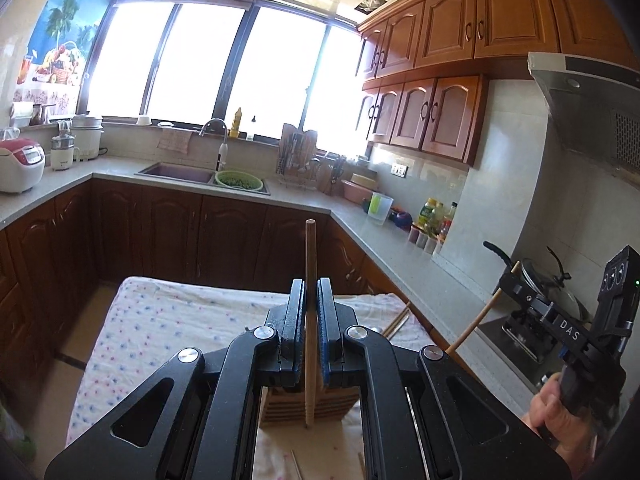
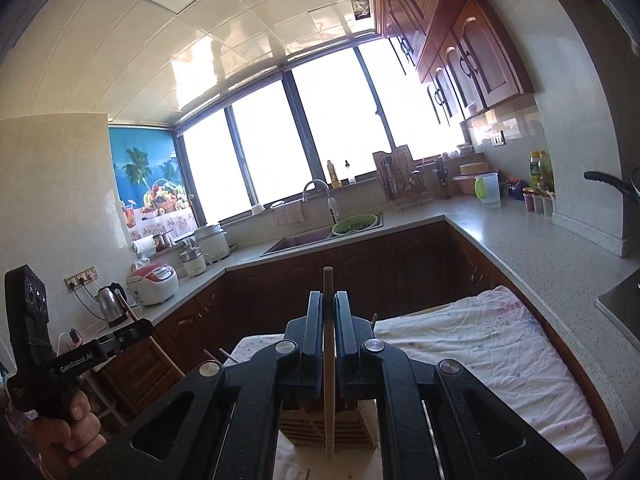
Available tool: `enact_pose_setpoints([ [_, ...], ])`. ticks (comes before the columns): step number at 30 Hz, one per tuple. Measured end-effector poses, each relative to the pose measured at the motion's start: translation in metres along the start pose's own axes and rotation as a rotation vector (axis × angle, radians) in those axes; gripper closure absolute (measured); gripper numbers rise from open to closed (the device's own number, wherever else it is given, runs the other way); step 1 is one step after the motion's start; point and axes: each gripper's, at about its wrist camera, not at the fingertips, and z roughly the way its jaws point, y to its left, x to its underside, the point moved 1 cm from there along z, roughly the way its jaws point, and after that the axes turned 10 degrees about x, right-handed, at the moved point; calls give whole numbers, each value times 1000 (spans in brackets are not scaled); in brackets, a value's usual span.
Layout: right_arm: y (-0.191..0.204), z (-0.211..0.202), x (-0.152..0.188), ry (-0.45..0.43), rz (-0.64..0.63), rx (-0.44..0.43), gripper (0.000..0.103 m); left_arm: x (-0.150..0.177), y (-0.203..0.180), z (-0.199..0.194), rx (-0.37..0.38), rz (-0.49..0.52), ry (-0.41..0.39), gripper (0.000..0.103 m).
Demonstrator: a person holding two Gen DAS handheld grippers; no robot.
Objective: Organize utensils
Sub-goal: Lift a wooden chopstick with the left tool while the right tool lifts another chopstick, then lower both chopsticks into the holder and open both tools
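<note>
Here each tool (image 1: 310, 312) (image 2: 328, 320) pinches a chopstick (image 1: 310, 264) (image 2: 328, 280) — upright.

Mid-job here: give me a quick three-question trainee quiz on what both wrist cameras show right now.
1. True or false: each tongs is shut on a single wooden chopstick.
2. What wooden object stands on the cloth below the tongs? A) slotted utensil holder B) cutting board C) bowl
3. Fill in: the table is covered by a white ____ cloth.

Key
1. True: the left tongs grips a chopstick, and the right tongs grips a second chopstick.
2. A: the utensil holder stands upright on the cloth.
3. Floral: the floral cloth shows small pink and blue prints.
</note>
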Motion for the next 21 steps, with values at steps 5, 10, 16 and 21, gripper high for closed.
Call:
enact_pose_setpoints([
  [5, 3, 19, -17, -44, 0, 15, 98, -9, 5, 18, -31, 4, -35, 98],
  [10, 4, 40, -21, -53, -6, 36, 98, -6, 12, 41, -66, -4, -39, 98],
  [16, -3, 65, -9, -25, 11, 60, 98, 13, 22, 64, -92, -27, -9, 98],
  [21, -10, 75, 9, 14, 29, 66, 98, 38, 26, 70, -93, -38, 41, 98],
])
